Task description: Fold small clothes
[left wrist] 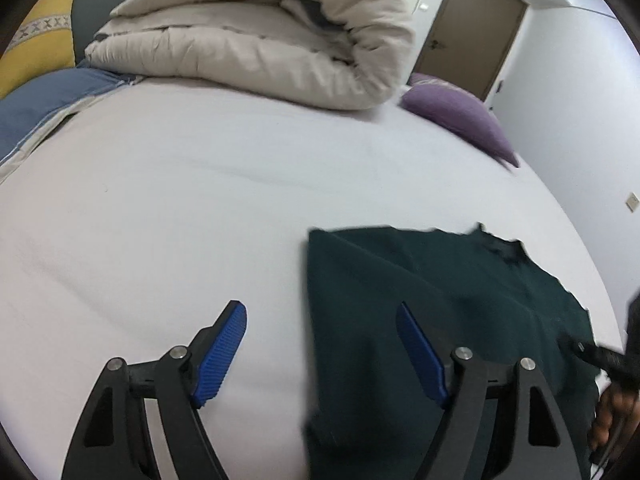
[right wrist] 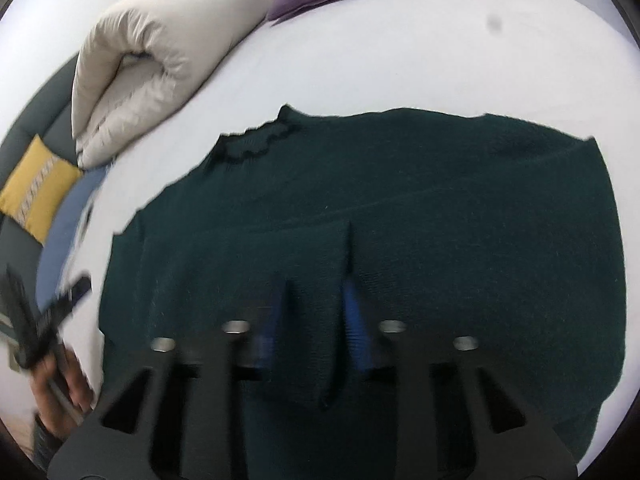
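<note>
Dark green knit, the sweater (right wrist: 400, 208) lies spread on the white bed sheet (left wrist: 180, 200), its scalloped collar toward the far left in the right wrist view. A fold of its near edge rises between the blue pads of the right tongs (right wrist: 316, 320), which are pinched together on that ridge of cloth; the picture there is blurred by motion. In the left wrist view the left tongs (left wrist: 320, 344) stand wide apart above the bed, one pad (left wrist: 222, 354) over bare sheet and the other over the sweater's (left wrist: 440, 300) left edge, gripping nothing. At the near right rim of that view the other tool's black tip and the hand (left wrist: 612, 416) holding it show. A rolled beige duvet (left wrist: 260, 36) lies at the far side of the bed, a purple cushion (left wrist: 460, 120) to its right, and a yellow cushion (left wrist: 36, 48) at the far left.
</note>
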